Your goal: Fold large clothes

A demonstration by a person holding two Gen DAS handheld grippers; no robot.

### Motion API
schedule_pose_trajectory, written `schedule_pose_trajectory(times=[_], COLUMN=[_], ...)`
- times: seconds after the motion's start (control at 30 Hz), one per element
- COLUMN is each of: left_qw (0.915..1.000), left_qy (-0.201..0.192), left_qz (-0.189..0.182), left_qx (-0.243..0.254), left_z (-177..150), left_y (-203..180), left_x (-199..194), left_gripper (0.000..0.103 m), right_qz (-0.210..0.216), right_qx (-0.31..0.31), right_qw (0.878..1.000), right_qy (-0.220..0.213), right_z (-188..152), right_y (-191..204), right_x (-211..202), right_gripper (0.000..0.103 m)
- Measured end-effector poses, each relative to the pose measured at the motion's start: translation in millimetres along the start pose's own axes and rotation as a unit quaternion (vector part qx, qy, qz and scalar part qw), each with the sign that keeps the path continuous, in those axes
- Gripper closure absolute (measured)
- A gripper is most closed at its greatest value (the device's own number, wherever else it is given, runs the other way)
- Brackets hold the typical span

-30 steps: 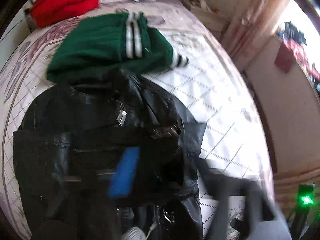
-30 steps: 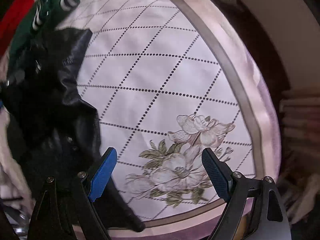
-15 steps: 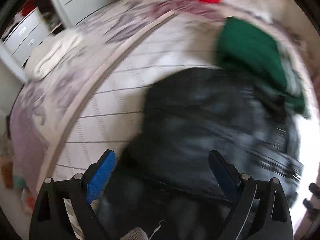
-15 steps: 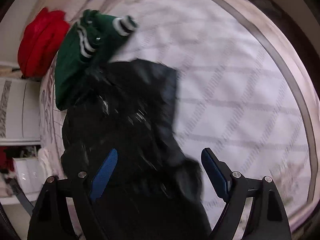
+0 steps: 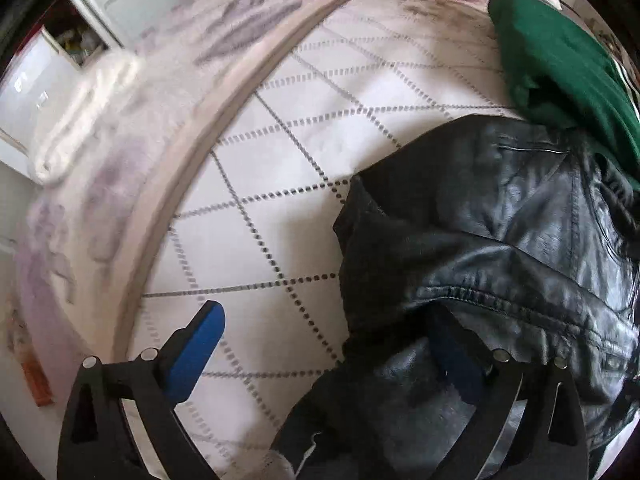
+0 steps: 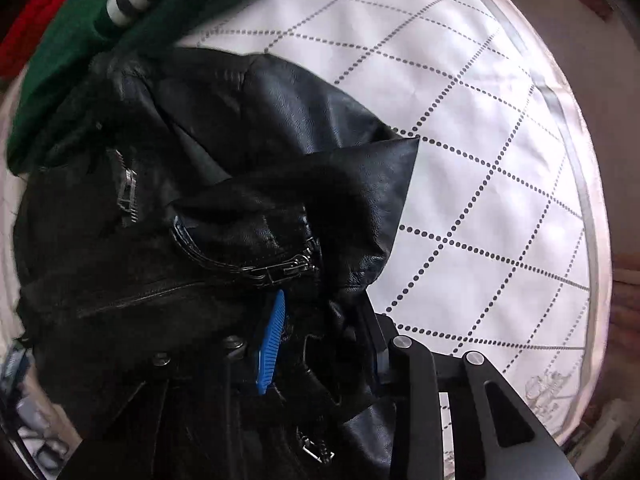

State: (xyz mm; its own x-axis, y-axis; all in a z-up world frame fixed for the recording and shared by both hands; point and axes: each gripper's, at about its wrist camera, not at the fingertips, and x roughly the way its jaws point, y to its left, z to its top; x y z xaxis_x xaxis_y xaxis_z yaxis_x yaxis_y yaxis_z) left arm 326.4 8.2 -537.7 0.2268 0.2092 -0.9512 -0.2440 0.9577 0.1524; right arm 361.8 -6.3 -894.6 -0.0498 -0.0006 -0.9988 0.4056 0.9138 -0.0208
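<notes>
A black leather jacket (image 5: 500, 240) lies crumpled on the white quilted bed (image 5: 280, 160). It also fills the right wrist view (image 6: 200, 200), with zips and a pointed flap showing. My left gripper (image 5: 328, 344) is open at the jacket's left edge; its left finger is over the bedspread and its right finger lies against the leather. My right gripper (image 6: 320, 344) is closed down on a fold of the jacket near its front zip, with leather bunched between the blue pads.
A green sweater with white stripes (image 5: 560, 64) lies just beyond the jacket and shows in the right wrist view (image 6: 120, 20) too. A red garment (image 6: 32, 28) lies behind it. The bed's edge band (image 5: 192, 152) curves on the left, with white furniture (image 5: 40, 92) past it.
The right gripper moved left onto the jacket and closed on a fold. The left gripper swung round to the jacket's left edge and stays open.
</notes>
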Motion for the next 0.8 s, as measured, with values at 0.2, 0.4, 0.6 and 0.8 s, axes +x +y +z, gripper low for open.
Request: schedule_pose_trajectory(times=[0.2,0.4,0.6,0.8], left_qw=[0.9971,0.9963,0.9963,0.9964], left_qy=[-0.027,-0.005,0.008,0.012], left_qz=[-0.014,-0.019,-0.031,-0.031], left_qx=[0.069,0.084,0.080,0.078], left_z=[-28,-40,-37,-42], left_y=[-39,-56,-44,-44], left_x=[-39,-22,-5,-2], left_gripper=[0.000,0.000,0.000,0.000], right_qz=[-0.018,-0.003,-0.021,-0.030], right_qx=[-0.020,-0.075,-0.072,-0.075], right_qw=[0.999,0.997,0.997,0.997], right_qy=[-0.023,-0.024,-0.007,0.005], right_z=[8,-1,7,30], right_y=[14,44,34,33], right_x=[-40,-23,23,50], right_gripper=[0.061,0.062,0.070,0.070])
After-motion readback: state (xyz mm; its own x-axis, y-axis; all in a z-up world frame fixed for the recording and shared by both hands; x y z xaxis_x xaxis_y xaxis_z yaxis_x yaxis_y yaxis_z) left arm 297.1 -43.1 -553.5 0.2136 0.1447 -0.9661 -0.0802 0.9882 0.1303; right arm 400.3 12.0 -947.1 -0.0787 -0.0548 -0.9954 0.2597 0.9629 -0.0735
